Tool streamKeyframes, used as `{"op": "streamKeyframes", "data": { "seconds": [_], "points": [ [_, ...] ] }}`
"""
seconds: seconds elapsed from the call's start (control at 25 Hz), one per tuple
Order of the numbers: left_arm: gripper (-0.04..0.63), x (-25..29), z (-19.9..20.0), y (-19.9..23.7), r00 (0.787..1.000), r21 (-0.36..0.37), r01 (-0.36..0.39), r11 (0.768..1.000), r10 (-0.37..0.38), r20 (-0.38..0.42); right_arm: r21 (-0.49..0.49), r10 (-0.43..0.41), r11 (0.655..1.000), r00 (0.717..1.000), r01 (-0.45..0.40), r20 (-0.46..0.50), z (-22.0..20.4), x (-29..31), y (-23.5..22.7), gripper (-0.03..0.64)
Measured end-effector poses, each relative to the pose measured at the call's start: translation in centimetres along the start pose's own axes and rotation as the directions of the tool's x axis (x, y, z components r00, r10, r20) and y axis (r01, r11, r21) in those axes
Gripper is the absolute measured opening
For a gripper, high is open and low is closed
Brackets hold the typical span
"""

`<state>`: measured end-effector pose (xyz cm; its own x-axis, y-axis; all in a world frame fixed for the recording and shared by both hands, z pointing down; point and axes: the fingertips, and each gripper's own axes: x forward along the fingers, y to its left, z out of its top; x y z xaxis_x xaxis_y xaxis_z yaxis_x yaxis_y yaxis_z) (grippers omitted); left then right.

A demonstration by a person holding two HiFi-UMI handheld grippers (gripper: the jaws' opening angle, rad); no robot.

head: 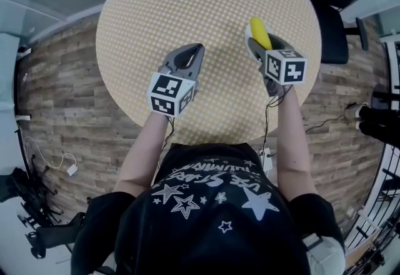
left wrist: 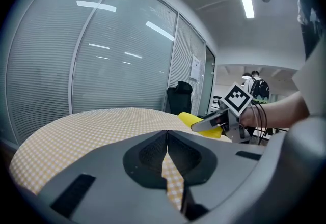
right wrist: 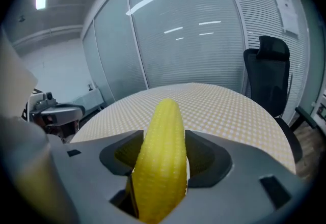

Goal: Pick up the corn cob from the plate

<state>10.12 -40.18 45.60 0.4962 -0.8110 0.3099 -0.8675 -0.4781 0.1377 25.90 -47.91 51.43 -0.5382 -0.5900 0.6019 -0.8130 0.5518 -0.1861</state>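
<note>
The right claw (head: 256,45), upper right of the head view, grips the cob (right wrist: 162,157) by its sides over the table (head: 187,5); the left claw (head: 199,49) is closed, empty. The cob looks stiff, light, bumpy, hardly slippery.

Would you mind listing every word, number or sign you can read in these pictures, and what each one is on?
Nothing can be read with confidence.
Black T-shirt: white lettering among stars, upside down and too warped to read.
Paper notice on the glass wall: print too small.
Left marker cube and right marker cube: black-and-white square codes, no letters.
Corn cob: unmarked.
</note>
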Motion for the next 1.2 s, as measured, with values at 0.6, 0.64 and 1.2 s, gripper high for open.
{"op": "streamKeyframes", "data": {
  "seconds": [0.6, 0.64, 1.2],
  "points": [
    [0.009, -7.3, 2.2, 1.0, 0.983, 0.046, 0.155, 0.987, -0.159, 0.09, 0.072, -0.025, 0.997, 0.959, 0.004, 0.282, 2.1, -7.6, 11.8, 0.264],
    [0.009, -7.7, 2.2, 0.9, 0.98, 0.05, 0.174, 0.983, -0.178, 0.09, 0.083, -0.037, 0.996, 0.954, 0.013, 0.298, 1.9, -8.0, 12.5, 0.264],
    [0.009, -11.3, -0.9, -4.7, 0.936, 0.084, 0.339, 0.937, -0.345, 0.07, 0.127, -0.269, 0.962, 0.9, 0.24, 0.344, -5.4, -15.4, 16.2, 0.264]
  ]
}}
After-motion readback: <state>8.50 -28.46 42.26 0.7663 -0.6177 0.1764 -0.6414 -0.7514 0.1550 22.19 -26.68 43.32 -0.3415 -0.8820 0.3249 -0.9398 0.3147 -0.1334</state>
